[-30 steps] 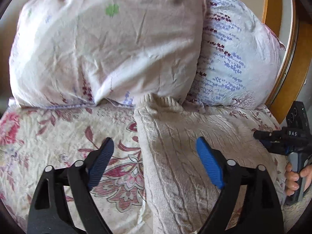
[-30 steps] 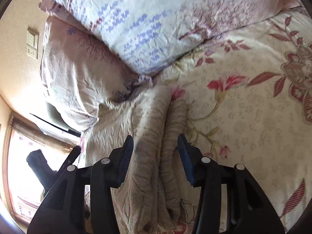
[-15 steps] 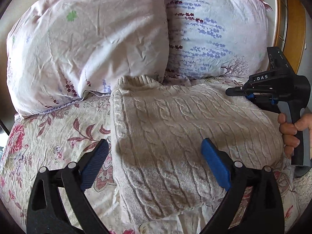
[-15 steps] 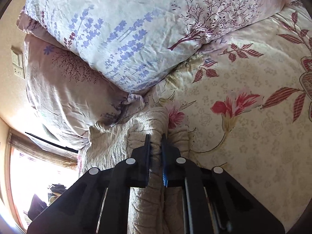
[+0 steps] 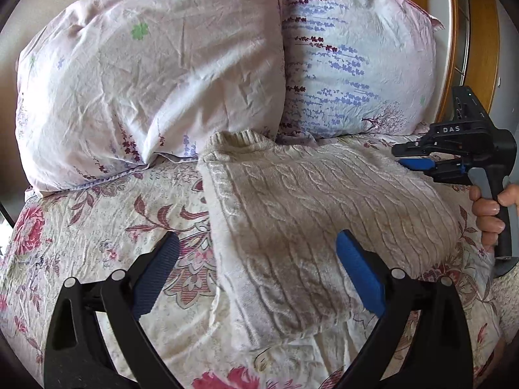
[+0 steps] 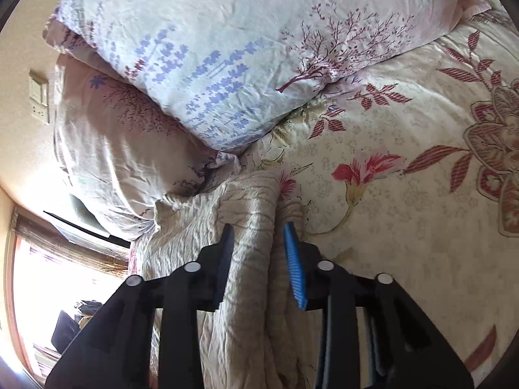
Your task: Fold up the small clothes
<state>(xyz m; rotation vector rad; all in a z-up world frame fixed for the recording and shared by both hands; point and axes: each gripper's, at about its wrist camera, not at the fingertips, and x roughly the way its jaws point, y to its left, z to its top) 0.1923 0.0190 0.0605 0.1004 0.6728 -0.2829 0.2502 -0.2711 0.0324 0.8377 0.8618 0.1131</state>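
Observation:
A cream cable-knit sweater [image 5: 308, 227] lies folded on the flowered bed sheet [image 5: 97, 227], its collar against the pillows. My left gripper [image 5: 258, 240] hovers wide open over its near left edge, one finger above the sheet and the other above the knit, gripping nothing. My right gripper [image 5: 400, 158], held by a hand [image 5: 486, 214], sits at the sweater's far right edge. In the right wrist view that gripper [image 6: 258, 227] straddles a raised fold of the sweater [image 6: 181, 249]. Its jaws are opening with the fold still between them.
Two flowered pillows [image 5: 152, 81] [image 5: 350, 64] lean at the head of the bed behind the sweater. A wooden headboard [image 5: 483, 32] stands at the right. A wall switch [image 6: 39, 97] and a bright window [image 6: 48, 275] lie to the left in the right wrist view.
My right gripper shut tight on the sweater's fold, then its jaws parted again with the fold between them. My left gripper shifted sideways over the sweater's left edge.

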